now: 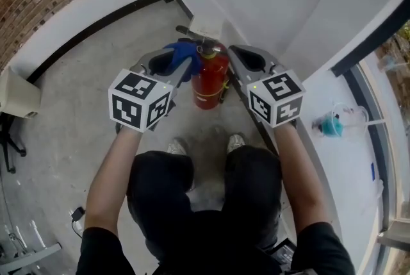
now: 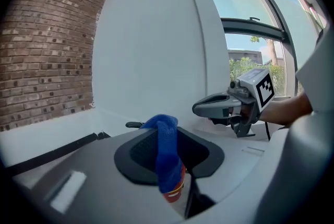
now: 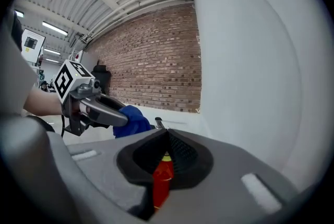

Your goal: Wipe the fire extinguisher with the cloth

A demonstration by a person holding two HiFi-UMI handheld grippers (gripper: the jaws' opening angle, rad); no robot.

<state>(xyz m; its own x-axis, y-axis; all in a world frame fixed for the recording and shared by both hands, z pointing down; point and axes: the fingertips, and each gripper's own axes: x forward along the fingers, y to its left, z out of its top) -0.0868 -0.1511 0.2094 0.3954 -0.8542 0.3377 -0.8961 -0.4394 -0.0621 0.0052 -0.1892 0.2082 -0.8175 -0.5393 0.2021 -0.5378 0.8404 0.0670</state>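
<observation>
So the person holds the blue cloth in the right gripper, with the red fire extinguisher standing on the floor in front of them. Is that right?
Not quite. The blue cloth is clamped in the left gripper, as the left gripper view shows; the right gripper is shut on nothing. The red fire extinguisher does stand on the floor in front of the person.

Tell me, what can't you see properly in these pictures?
Extinguisher, left gripper view: the cloth and left gripper hide nearly all.
Extinguisher, right gripper view: only a red strip shows past the shut right gripper.
Any print on it, head view: too small to read.
Teal thing, head view: too small to name.
</observation>
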